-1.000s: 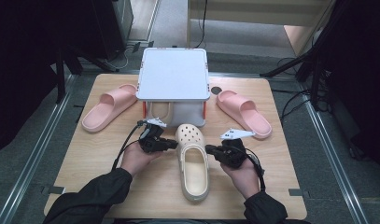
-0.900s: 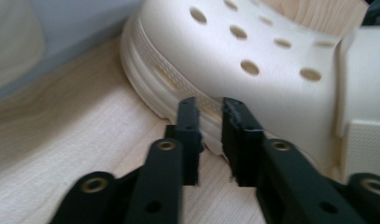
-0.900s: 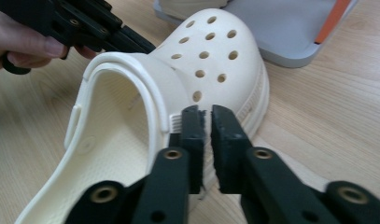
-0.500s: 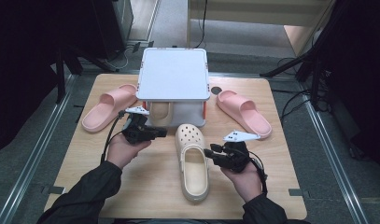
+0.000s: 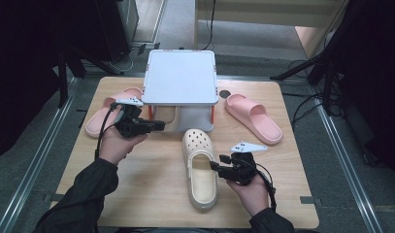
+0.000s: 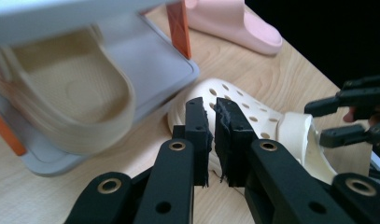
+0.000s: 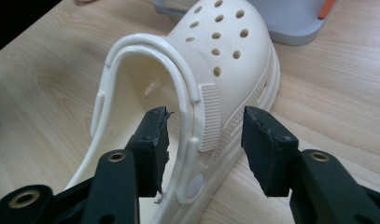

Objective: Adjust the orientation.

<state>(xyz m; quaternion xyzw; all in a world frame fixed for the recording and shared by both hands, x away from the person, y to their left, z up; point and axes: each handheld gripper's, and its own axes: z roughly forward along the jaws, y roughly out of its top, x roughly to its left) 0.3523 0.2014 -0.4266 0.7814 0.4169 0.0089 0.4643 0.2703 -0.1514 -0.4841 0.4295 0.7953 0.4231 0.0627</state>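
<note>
Cream clog (image 5: 201,167) lies on the table (image 5: 151,194), its mate (image 6: 66,100) already shelved in the rack (image 5: 181,77).
Right gripper (image 7: 204,140): jaws just opened, straddling the clog's side without pressing. Left gripper (image 6: 213,140): nearly shut, nothing held. Shelving this clog remains; two pink slides (image 5: 253,118) are seen flanking the rack, nothing blocking.

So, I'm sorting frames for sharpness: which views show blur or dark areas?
Left gripper view: the cream clog in the rack is smeared by motion blur, while the black jaws stay crisp. Right gripper view: the cream clog on the table is sharp and evenly lit. High view: the table is bright, its surroundings nearly black.
</note>
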